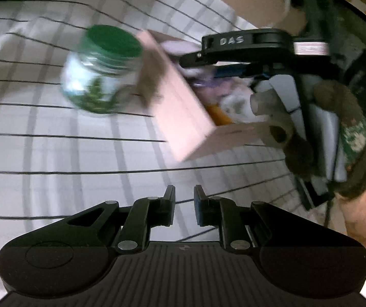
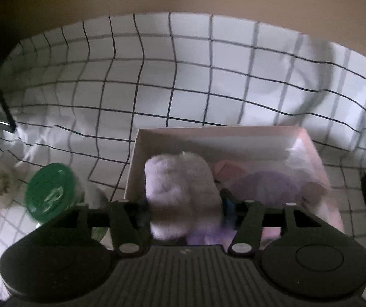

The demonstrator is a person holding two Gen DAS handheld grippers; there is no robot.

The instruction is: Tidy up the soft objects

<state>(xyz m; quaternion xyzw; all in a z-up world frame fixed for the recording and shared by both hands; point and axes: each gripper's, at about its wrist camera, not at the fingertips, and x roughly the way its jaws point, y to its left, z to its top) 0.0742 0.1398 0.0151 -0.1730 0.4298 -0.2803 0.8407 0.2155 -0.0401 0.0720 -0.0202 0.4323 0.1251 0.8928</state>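
White cloth with a black grid pattern (image 1: 55, 153) covers the surface that carries everything, with a tan wall behind it. From the left wrist view, the left gripper (image 1: 184, 204) hangs over bare cloth, its black fingers (image 1: 169, 199) drawn nearly together with nothing between them. Ahead stands a clear glass jar with a green screw lid (image 1: 103, 69), just beside an open pale pink cardboard box (image 1: 180, 117) that holds soft purple and white things. At the right, a hand in a dark glove (image 1: 336, 140) holds the right gripper (image 1: 234, 51) over the box. From the right wrist view, the right gripper's fingers (image 2: 230, 207) stand apart on either side of a fluffy pale lilac soft toy (image 2: 180, 192); blur hides whether the pads press on it. The toy sits above the near left part of the box (image 2: 208, 133), with a purple soft thing (image 2: 267, 186) and a pink one beside it inside. The green lid (image 2: 50, 192) shows left of the box.
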